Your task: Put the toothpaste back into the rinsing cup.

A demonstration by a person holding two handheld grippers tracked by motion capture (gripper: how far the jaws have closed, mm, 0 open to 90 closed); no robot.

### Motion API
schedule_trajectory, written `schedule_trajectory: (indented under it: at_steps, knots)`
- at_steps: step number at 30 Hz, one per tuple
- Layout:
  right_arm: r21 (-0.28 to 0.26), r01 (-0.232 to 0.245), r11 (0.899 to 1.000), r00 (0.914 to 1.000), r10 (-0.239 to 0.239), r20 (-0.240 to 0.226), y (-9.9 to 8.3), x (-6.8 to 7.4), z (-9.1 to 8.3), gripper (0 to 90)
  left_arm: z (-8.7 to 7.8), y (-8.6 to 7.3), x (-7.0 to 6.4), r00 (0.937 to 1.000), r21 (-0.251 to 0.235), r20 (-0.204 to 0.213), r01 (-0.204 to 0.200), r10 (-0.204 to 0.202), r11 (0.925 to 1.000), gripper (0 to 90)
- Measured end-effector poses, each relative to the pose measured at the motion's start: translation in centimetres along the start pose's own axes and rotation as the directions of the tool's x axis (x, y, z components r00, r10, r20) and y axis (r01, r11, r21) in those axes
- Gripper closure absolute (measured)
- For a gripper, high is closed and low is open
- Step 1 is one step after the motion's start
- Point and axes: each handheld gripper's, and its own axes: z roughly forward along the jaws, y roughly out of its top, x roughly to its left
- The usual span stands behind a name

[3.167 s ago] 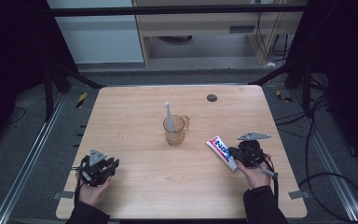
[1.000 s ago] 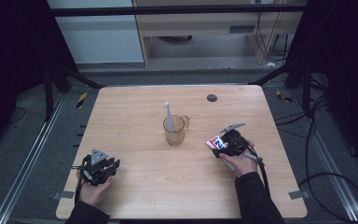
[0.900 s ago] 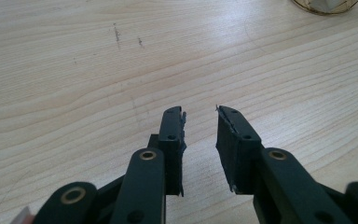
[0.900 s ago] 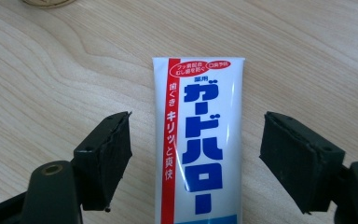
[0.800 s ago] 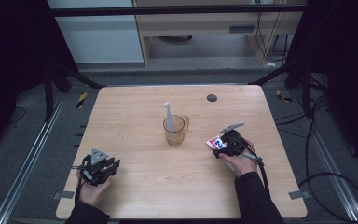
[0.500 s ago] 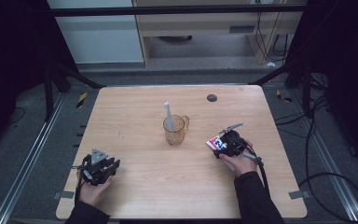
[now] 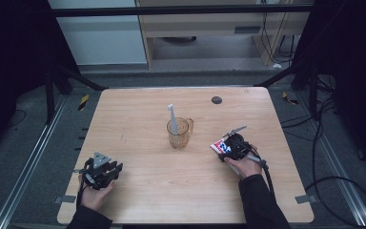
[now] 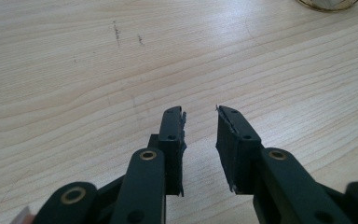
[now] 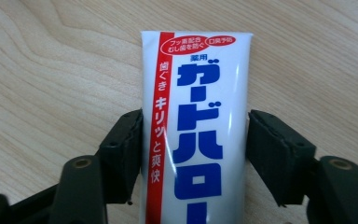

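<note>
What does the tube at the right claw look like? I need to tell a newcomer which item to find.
On the wooden table, look right of the amber glass mug holding a toothbrush. There the right claw has a jaw on each side of the toothpaste tube. It alone is white, with bold blue lettering and a red stripe.

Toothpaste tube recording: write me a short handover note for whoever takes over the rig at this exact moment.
Right gripper: jaws on both sides of the white toothpaste tube, which lies on the table; whether they are pressing it I can't tell.
Left gripper: open, holding nothing, low over bare wood at the near left.
Amber mug stands mid-table with a toothbrush in it.
Done: tube framed by the jaws. Left: probably close and lift.
</note>
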Motion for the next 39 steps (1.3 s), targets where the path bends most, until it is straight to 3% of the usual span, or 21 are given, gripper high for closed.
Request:
schedule_trajectory:
  at_steps: [8, 14, 23, 31, 37, 38, 39]
  knots:
    - [0.004, 0.006, 1.0, 1.0, -0.006, 0.0, 0.1, 0.1, -0.1, 44.9, 0.0, 0.0, 0.0, 1.0, -0.001, 0.0, -0.001, 0.001, 1.0, 70.5]
    - [0.009, -0.007, 1.0, 1.0, 0.007, -0.004, 0.4, 0.1, -0.9, 62.3, 0.0, 0.0, 0.0, 1.0, -0.001, 0.0, -0.001, 0.001, 1.0, 70.6]
    - [0.011, -0.006, 1.0, 0.9998, 0.006, -0.017, 0.1, 0.0, -1.7, 67.1, 0.0, 0.0, -0.1, 1.0, 0.001, 0.0, -0.001, 0.001, 1.0, 70.5]
    - [-0.087, -0.024, 0.996, 0.9983, 0.019, -0.055, 0.0, 0.0, -3.5, 68.1, 0.1, 0.0, -0.1, 1.0, 0.001, 0.001, -0.001, 0.001, 1.0, 70.5]
    - [-0.186, -0.053, 0.981, 0.9969, 0.042, -0.067, -0.1, -0.1, -4.8, 68.1, 0.1, 0.0, -0.1, 1.0, 0.001, 0.001, 0.0, 0.0, 1.0, 70.5]
    - [-0.222, -0.061, 0.973, 0.9965, 0.047, -0.069, 0.0, -0.1, -5.2, 68.2, 0.1, 0.0, -0.2, 1.0, 0.0, 0.002, 0.0, 0.0, 1.0, 70.5]
    - [-0.222, -0.061, 0.973, 0.9965, 0.047, -0.069, 0.0, -0.1, -5.2, 68.2, 0.1, 0.0, -0.2, 1.0, 0.0, 0.002, 0.0, 0.0, 1.0, 70.5]
